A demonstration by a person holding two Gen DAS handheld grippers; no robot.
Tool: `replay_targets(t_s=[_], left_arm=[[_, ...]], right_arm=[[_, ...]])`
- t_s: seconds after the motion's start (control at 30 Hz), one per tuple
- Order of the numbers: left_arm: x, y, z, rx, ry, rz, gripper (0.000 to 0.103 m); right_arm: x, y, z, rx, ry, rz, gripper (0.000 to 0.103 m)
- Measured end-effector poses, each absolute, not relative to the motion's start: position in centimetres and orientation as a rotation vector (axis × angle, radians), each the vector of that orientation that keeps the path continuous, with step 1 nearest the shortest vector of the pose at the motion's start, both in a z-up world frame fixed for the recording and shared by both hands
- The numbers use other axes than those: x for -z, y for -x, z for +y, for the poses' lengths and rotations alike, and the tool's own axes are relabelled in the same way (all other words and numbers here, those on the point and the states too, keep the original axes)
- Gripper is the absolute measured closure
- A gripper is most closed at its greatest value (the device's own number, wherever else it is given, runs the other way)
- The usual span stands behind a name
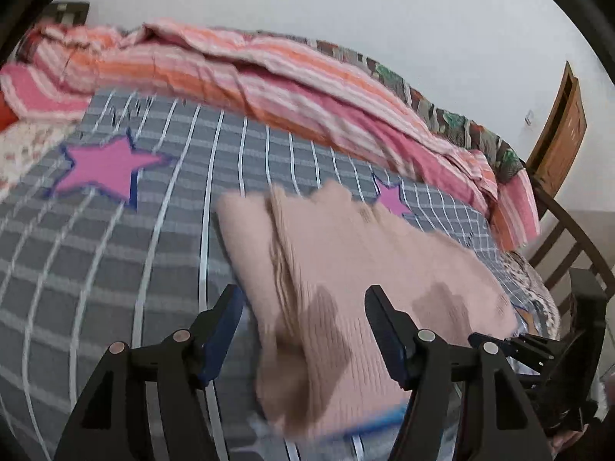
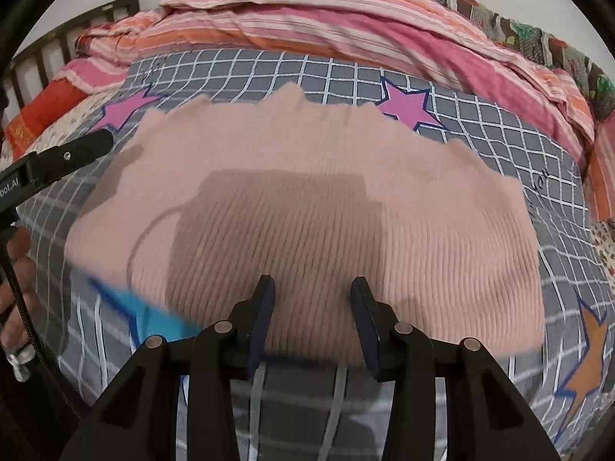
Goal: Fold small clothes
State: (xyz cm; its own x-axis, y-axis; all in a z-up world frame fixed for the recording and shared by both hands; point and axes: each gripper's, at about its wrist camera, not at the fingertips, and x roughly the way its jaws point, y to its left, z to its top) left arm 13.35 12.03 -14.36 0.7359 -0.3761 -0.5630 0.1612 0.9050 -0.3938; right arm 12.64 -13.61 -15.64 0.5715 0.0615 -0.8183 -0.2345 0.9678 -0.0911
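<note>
A pale pink ribbed knit garment (image 1: pixel 365 261) lies folded on the grey checked bedsheet (image 1: pixel 115 249). In the left wrist view my left gripper (image 1: pixel 303 296) hovers over its left edge, jaws open, nothing pinched between the pads. In the right wrist view the garment (image 2: pixel 307 192) spreads wide across the sheet (image 2: pixel 499 123), and my right gripper (image 2: pixel 313 282) stands open just above its near edge. A black finger (image 2: pixel 77 151) of the left gripper reaches in from the left. Both views are blurred.
A bunched pink-and-orange striped quilt (image 1: pixel 269 77) runs along the far side of the bed (image 2: pixel 307 11). A dark slatted bed frame (image 1: pixel 569 238) and a wooden door (image 1: pixel 561 126) are at the right. A hand (image 2: pixel 19 269) shows at the left edge.
</note>
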Motion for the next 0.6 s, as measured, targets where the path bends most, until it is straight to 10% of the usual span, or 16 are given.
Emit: replay_targets(t_s=[0.6], left_arm=[[18.4,-11.8,10.7,0.296,0.634,0.745,0.041]], right_arm=[[11.9,-6.8,-24.0,-0.186,-0.025,0.833,0.061]])
